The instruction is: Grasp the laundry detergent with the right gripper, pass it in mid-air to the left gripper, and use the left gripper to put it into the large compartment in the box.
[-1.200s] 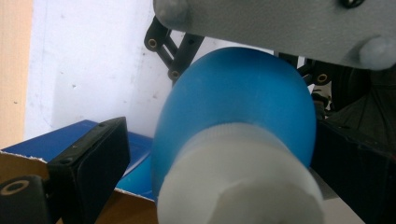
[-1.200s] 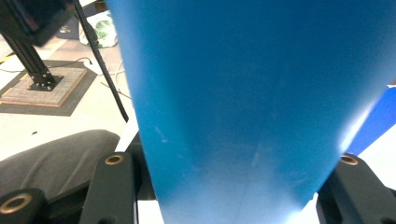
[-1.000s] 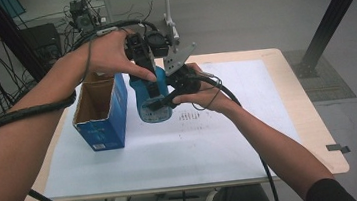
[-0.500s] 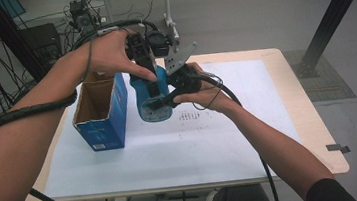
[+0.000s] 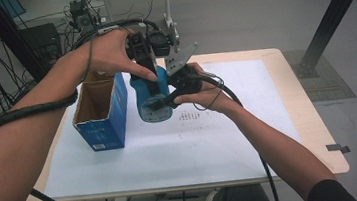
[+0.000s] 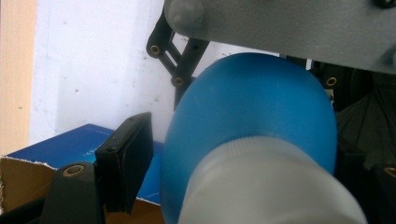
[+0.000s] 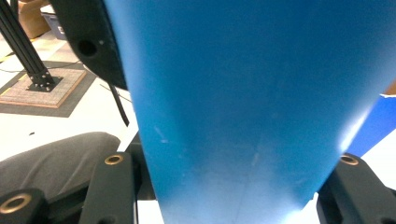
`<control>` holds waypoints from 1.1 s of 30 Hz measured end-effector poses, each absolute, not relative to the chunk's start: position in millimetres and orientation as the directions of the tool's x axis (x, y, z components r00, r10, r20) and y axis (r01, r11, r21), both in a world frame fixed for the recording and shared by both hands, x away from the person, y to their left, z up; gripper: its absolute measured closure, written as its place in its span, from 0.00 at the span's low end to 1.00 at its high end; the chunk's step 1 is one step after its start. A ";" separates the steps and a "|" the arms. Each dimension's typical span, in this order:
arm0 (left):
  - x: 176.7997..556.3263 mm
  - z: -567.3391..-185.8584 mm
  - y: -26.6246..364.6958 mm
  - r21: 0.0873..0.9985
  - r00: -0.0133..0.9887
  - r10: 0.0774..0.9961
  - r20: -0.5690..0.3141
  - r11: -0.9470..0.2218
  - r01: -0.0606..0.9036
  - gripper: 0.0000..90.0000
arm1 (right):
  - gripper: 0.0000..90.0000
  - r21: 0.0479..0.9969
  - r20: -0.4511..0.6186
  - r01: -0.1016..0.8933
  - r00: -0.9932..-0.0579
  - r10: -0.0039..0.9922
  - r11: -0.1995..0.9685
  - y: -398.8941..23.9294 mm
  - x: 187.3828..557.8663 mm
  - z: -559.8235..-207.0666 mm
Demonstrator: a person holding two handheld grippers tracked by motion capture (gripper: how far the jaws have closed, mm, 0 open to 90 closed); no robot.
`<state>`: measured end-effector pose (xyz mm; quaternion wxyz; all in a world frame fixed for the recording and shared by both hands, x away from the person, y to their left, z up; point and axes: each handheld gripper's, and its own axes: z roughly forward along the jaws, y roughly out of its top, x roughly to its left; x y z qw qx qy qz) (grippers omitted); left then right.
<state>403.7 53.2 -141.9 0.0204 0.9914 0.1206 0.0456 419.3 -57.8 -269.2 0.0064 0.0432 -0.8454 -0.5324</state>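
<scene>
1. A workshop floor with cables and a black strut frame lies behind a pale wooden table (image 5: 314, 116); a white paper sheet (image 5: 171, 146) covers most of its top.
2. The blue plastic bottle with a whitish screw cap (image 5: 154, 100) is held just above the sheet, upright, right beside an open blue cardboard box (image 5: 101, 116) that stands on the paper.
3. The right gripper (image 5: 166, 101) grips the bottle's body from the side, its jaws pressed on either flank of the blue wall in the right gripper view (image 7: 233, 107).
4. The left gripper (image 5: 150, 81) comes down over the top; its jaws have just been closing with the cap (image 6: 261, 186) between them; one black pad (image 6: 128, 158) looks a sliver off the cap, though the angle is poor, so contact cannot be settled.
5. Handling, as a judgement: smooth, somewhat slippery plastic, stiff at the ribbed cap and likely yielding in the body; light unless full; the cap is the place for a twisting hold, the lower body the place to brace.
6. Writing: pale print on the box's front face is too small to read; the bottle shows no legible label.
</scene>
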 end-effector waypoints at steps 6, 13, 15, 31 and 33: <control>402.1 -141.5 52.4 0.050 0.970 0.232 0.077 -0.972 0.229 0.39 | 0.49 0.901 -0.030 -0.060 -0.997 -0.077 0.430 -58.6 419.0 -269.9; 401.7 -142.2 52.4 0.044 0.970 0.233 0.074 -0.972 0.231 0.39 | 0.49 0.898 -0.046 -0.075 -0.996 -0.079 0.433 -57.8 419.6 -270.5; 401.6 -142.8 52.4 0.039 0.971 0.229 0.074 -0.973 0.226 0.39 | 0.49 0.900 -0.030 -0.062 -0.996 -0.082 0.430 -57.2 418.3 -270.8; 401.7 -143.1 54.0 0.047 0.971 0.226 0.078 -0.974 0.222 0.40 | 0.49 0.901 -0.032 -0.064 -0.996 -0.080 0.429 -56.3 419.0 -271.2; 402.2 -143.4 54.2 0.047 0.971 0.226 0.075 -0.974 0.222 0.40 | 0.49 0.901 -0.029 -0.062 -0.996 -0.082 0.430 -56.3 419.5 -271.7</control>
